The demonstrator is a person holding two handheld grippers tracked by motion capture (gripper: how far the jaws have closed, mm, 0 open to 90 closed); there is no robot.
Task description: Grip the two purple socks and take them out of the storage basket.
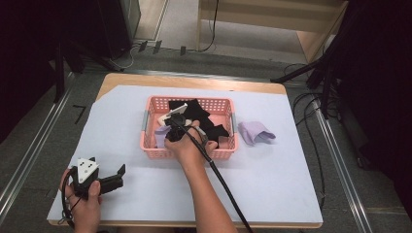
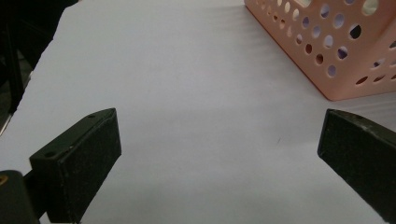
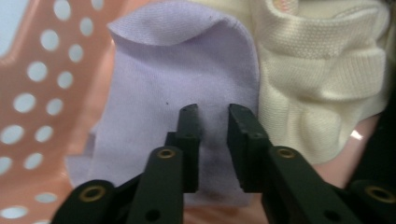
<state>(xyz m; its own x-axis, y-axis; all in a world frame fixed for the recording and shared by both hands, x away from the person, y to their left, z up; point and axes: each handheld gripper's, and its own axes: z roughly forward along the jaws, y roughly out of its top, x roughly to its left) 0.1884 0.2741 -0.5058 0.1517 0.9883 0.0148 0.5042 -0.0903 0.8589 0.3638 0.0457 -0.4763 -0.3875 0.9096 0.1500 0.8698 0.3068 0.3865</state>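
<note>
A pink perforated basket (image 1: 226,153) stands mid-table and holds black cloths (image 1: 204,119), a cream knit cloth (image 3: 317,70) and a lilac cloth (image 3: 177,70). My right gripper (image 3: 213,112) reaches down into the basket's left half (image 1: 170,127). Its jaws hover just over the lilac cloth with a narrow gap between them, and nothing is pinched. My left gripper (image 1: 118,177) rests on the white sheet at the front left. There its jaws (image 2: 219,130) stand wide open and empty, with the basket's corner (image 2: 336,56) ahead to the right.
A second lilac cloth (image 1: 256,132) lies folded on the white sheet (image 1: 267,184) just right of the basket. The right gripper's cable (image 1: 228,194) trails across the sheet toward the front edge. Dark stands and cables flank the table.
</note>
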